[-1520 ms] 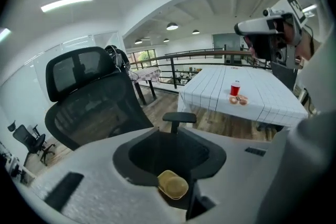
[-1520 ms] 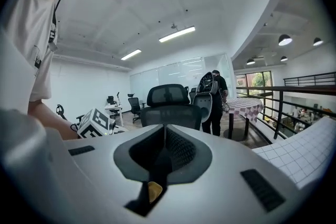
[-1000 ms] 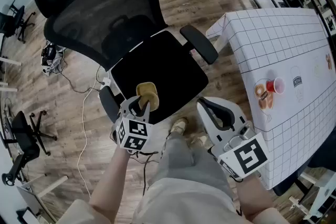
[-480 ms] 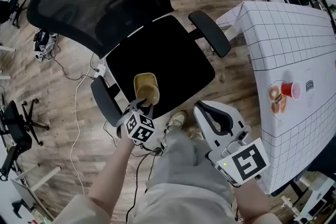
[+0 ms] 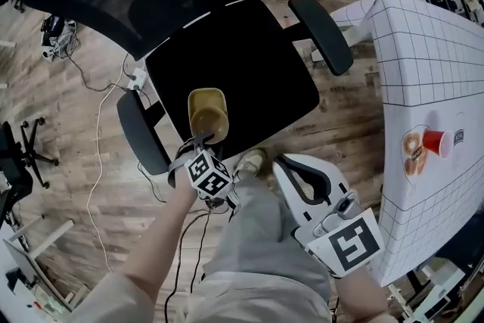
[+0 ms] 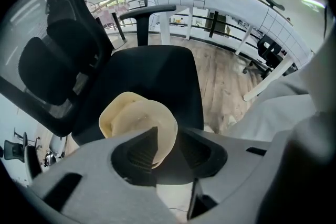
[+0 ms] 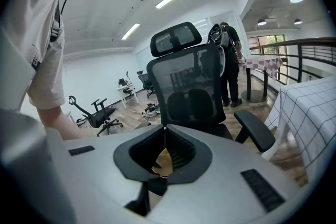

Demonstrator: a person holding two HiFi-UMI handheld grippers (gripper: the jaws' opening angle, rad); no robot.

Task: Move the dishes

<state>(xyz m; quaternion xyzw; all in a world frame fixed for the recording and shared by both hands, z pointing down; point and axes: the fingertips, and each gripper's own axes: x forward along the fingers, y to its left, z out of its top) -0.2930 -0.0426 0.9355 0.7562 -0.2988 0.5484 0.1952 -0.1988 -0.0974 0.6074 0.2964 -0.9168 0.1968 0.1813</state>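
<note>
The cream bowl [image 5: 208, 113] sits near the front edge of the office chair's black seat [image 5: 257, 64], between the armrests [image 5: 321, 23], with bare seat behind it. Plank floor [image 5: 91, 163] surrounds the chair, and a checked table [image 5: 439, 57] stands to the right. The bowl's mouth faces up, and its long axis runs away from the left gripper [image 5: 204, 140]. That gripper's jaws have just been opening and stand wide about the near rim, not clamping it. The right gripper [image 5: 293, 165] is closed and empty.
</note>
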